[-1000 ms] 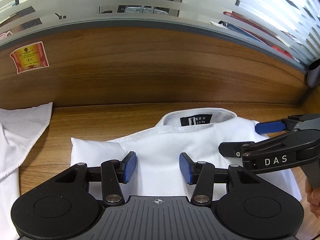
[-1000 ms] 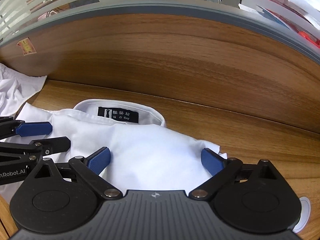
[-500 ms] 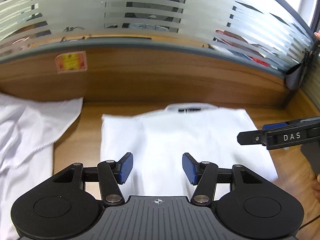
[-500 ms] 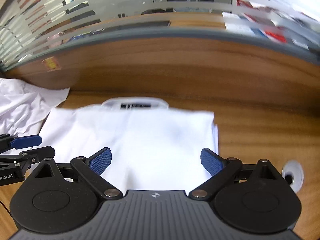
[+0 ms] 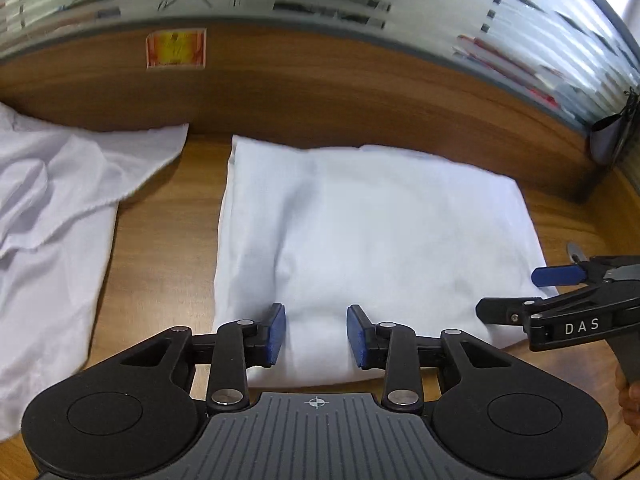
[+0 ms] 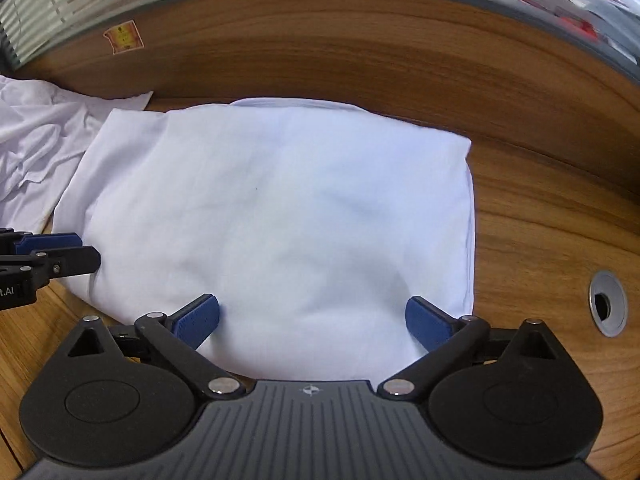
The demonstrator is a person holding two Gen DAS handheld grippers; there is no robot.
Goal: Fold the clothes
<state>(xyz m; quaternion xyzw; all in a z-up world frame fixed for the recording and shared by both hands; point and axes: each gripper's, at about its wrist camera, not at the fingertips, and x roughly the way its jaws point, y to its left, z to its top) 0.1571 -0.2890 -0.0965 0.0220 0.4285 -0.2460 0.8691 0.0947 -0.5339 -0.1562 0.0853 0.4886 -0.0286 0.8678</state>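
Left wrist view: left gripper [image 5: 316,334] has just been closing but is still parted, gripping nothing – folded white shirt [image 5: 372,248] lies flat right ahead. Right wrist view: right gripper [image 6: 314,318] spread wide, empty, shirt directly ahead.

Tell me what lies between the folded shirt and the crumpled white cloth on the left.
Only a bare strip of wooden desk separates the folded shirt from the crumpled cloth, seen in the left wrist view.
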